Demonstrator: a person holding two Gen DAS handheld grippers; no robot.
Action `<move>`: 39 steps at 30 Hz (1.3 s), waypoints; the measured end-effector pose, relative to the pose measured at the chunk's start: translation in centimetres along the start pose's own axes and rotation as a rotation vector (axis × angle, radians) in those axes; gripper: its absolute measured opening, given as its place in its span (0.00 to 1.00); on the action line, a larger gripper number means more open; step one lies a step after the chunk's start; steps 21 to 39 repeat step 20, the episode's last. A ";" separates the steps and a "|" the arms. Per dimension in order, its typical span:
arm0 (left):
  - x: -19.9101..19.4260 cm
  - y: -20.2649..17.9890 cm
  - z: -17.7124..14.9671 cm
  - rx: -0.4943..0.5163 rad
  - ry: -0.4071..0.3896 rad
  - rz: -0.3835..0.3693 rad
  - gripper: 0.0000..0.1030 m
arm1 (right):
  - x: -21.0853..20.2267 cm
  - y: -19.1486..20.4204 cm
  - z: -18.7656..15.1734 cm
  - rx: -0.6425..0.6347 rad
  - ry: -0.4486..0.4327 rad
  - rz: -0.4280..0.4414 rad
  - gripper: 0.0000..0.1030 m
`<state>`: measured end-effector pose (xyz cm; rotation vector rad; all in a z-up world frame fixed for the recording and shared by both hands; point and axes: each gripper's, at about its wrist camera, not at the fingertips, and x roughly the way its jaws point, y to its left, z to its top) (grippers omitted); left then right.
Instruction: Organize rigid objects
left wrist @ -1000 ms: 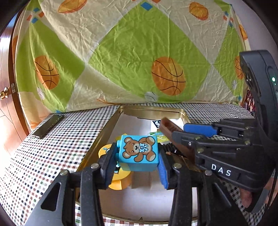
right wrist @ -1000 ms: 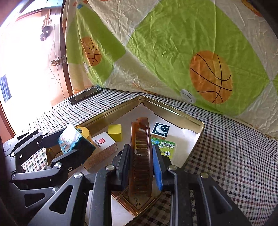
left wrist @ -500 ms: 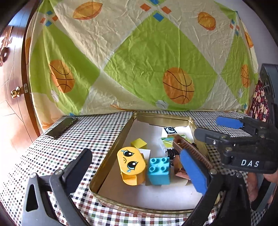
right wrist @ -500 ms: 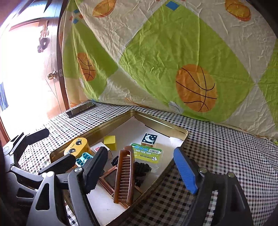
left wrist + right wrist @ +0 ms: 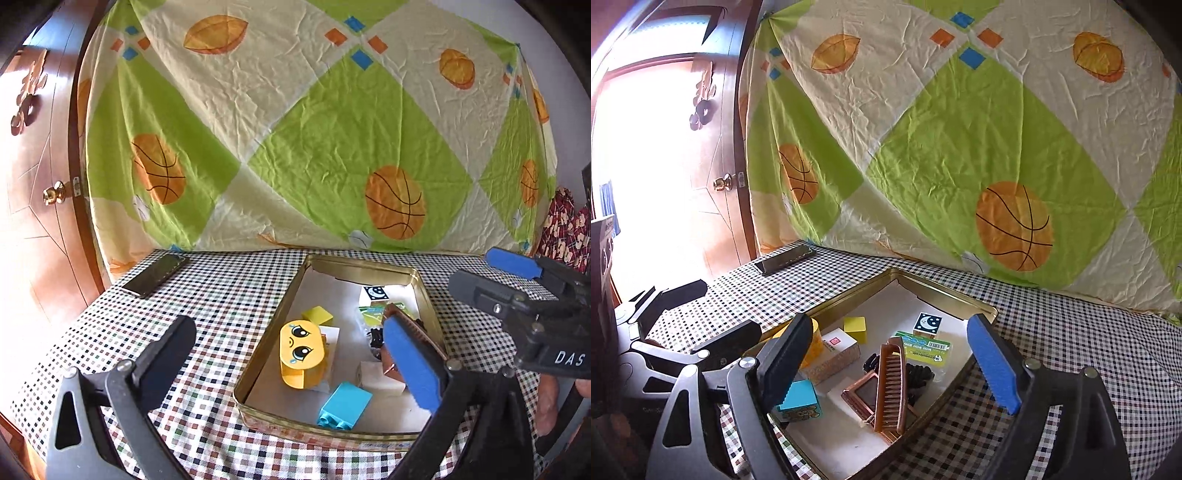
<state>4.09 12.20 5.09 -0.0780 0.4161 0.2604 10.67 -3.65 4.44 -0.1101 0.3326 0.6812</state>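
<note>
Dark phone [image 5: 157, 275] on checked tablecloth [image 5: 221, 295], basketball-print sheet [image 5: 314, 147] behind, wooden door [image 5: 33, 184] leftward.

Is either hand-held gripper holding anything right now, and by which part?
Nothing is held. The left hand-held gripper is open and empty; the right hand-held gripper is opening, empty, above the comb in the tin.

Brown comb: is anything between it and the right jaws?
Nothing visible. The brown comb lies in the gold tin, resting on a small mirror. The right gripper, jaws opening, holds nothing; open air separates them.

Basketball-print sheet [image 5: 295, 147], wooden door [image 5: 40, 229] (sunlit)
</note>
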 end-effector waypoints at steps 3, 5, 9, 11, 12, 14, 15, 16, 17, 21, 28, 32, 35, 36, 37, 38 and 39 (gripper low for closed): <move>0.4 0.5 -0.1 -0.020 0.014 0.009 1.00 | -0.4 -0.1 0.1 0.004 -0.011 -0.006 0.85; 0.7 0.9 -0.3 -0.034 0.026 0.017 1.00 | -0.5 -0.1 0.0 0.003 -0.011 -0.003 0.85; 0.9 1.2 -0.5 -0.040 0.034 0.029 1.00 | -0.1 -0.1 -0.3 -0.001 -0.002 0.001 0.85; 0.9 1.4 -0.6 -0.047 0.037 0.022 1.00 | -0.1 0.0 -0.5 0.000 0.001 0.000 0.85; 0.9 1.4 -0.6 -0.048 0.035 0.022 1.00 | 0.0 0.1 -0.5 0.000 0.002 0.003 0.85; 0.8 1.3 -0.7 -0.044 0.029 0.030 1.00 | -0.1 0.1 -0.6 -0.004 0.002 0.004 0.85; 0.8 1.3 -0.7 -0.043 0.024 0.031 1.00 | -0.1 0.2 -0.7 -0.006 0.002 0.005 0.85; 0.7 1.3 -0.6 -0.042 0.021 0.033 1.00 | -0.1 0.2 -0.7 -0.007 0.002 0.006 0.85; 0.6 1.3 -0.6 -0.041 0.018 0.037 1.00 | -0.2 0.2 -0.7 -0.008 0.001 0.006 0.85; 0.4 1.1 -0.5 -0.026 0.003 0.050 1.00 | -0.3 0.2 -0.8 -0.007 -0.001 0.006 0.85; 0.4 1.1 -0.5 -0.026 0.003 0.050 1.00 | -0.3 0.2 -0.8 -0.007 -0.001 0.006 0.85; 0.4 1.1 -0.5 -0.026 0.003 0.050 1.00 | -0.3 0.2 -0.8 -0.007 -0.001 0.006 0.85; 0.4 1.1 -0.5 -0.026 0.003 0.050 1.00 | -0.3 0.2 -0.8 -0.007 -0.001 0.006 0.85; 0.4 1.1 -0.5 -0.026 0.003 0.050 1.00 | -0.3 0.2 -0.8 -0.007 -0.001 0.006 0.85; 0.4 1.1 -0.5 -0.026 0.003 0.050 1.00 | -0.3 0.2 -0.8 -0.007 -0.001 0.006 0.85; 0.4 1.1 -0.5 -0.026 0.003 0.050 1.00 | -0.3 0.2 -0.8 -0.007 -0.001 0.006 0.85; 0.4 1.1 -0.5 -0.026 0.003 0.050 1.00 | -0.3 0.2 -0.8 -0.007 -0.001 0.006 0.85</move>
